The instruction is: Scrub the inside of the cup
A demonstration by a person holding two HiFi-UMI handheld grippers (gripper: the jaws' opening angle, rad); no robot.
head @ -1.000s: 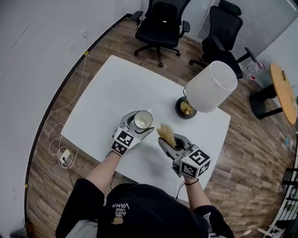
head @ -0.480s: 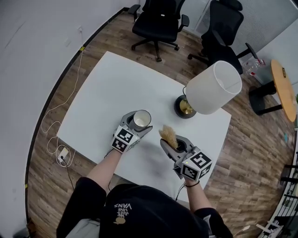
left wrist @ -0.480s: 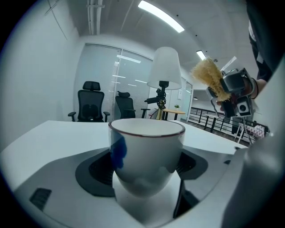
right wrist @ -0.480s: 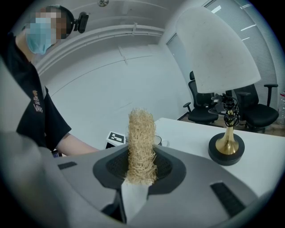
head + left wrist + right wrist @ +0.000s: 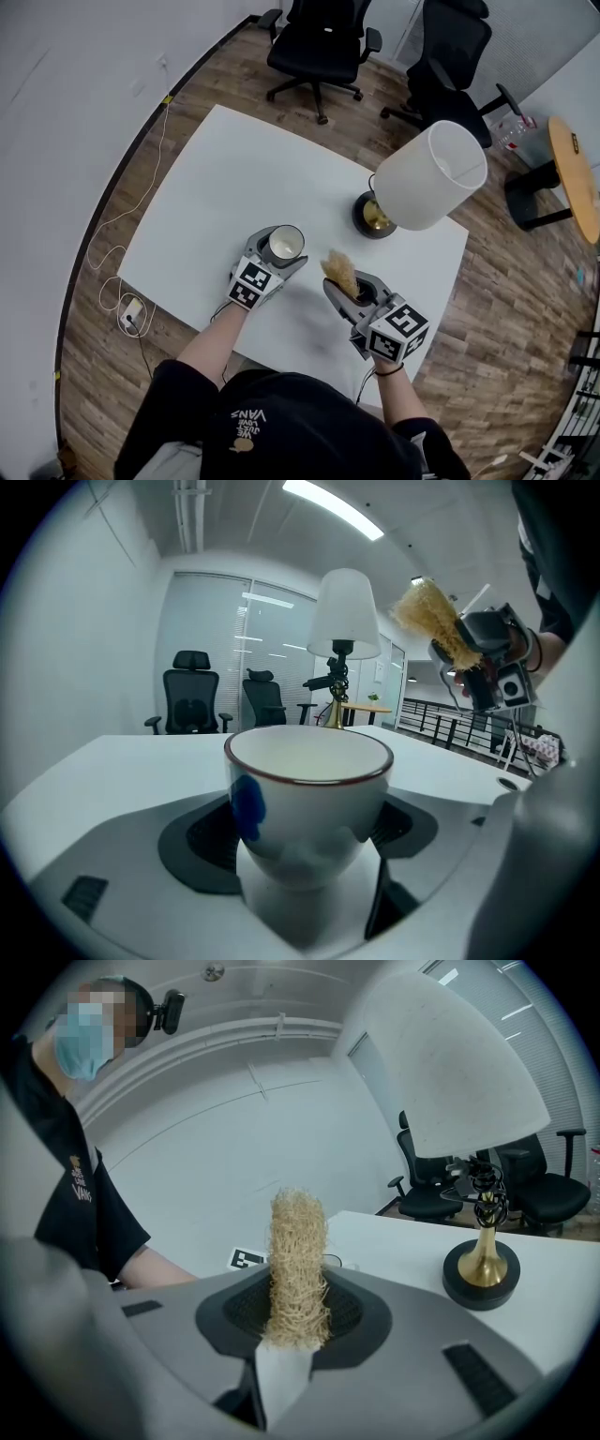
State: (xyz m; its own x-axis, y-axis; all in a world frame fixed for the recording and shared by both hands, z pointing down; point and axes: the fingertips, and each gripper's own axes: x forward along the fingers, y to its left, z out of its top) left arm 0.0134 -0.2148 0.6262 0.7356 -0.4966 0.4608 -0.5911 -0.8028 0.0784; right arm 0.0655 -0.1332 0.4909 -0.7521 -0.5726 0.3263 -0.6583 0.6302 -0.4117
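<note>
Scrubber in right tongs slightly farther from cup in left tongs.

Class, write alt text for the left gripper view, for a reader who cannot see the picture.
A white cup with a dark red rim and a blue mark sits clamped in the left gripper, over a white table. Up to the right, the right gripper holds a tan fibrous scrubber; a white-shaded lamp stands behind.
</note>
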